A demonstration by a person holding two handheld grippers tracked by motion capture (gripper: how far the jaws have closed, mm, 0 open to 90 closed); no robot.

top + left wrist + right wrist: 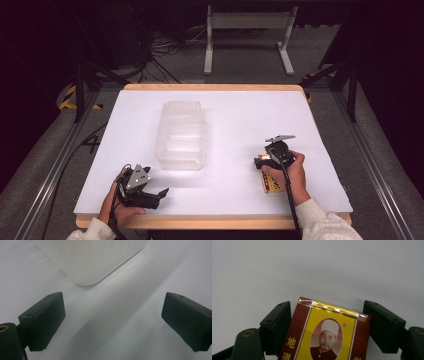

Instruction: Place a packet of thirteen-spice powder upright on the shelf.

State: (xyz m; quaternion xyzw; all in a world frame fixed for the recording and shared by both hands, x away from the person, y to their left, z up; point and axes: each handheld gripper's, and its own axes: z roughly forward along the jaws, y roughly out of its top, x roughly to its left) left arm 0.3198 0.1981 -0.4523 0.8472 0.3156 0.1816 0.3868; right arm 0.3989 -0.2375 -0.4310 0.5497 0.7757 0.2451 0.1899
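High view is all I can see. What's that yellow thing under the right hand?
Observer: A red and yellow packet with a portrait on its face and a shiny film wrap.
Operator: Does the right gripper have it?
Observer: The right gripper has one jaw close against each long side of it; whether they press, I cannot tell.
Operator: And the left one's jaws?
Observer: The left gripper is wide open with nothing between its jaws, and a rounded corner of the clear plastic box lies ahead of it.
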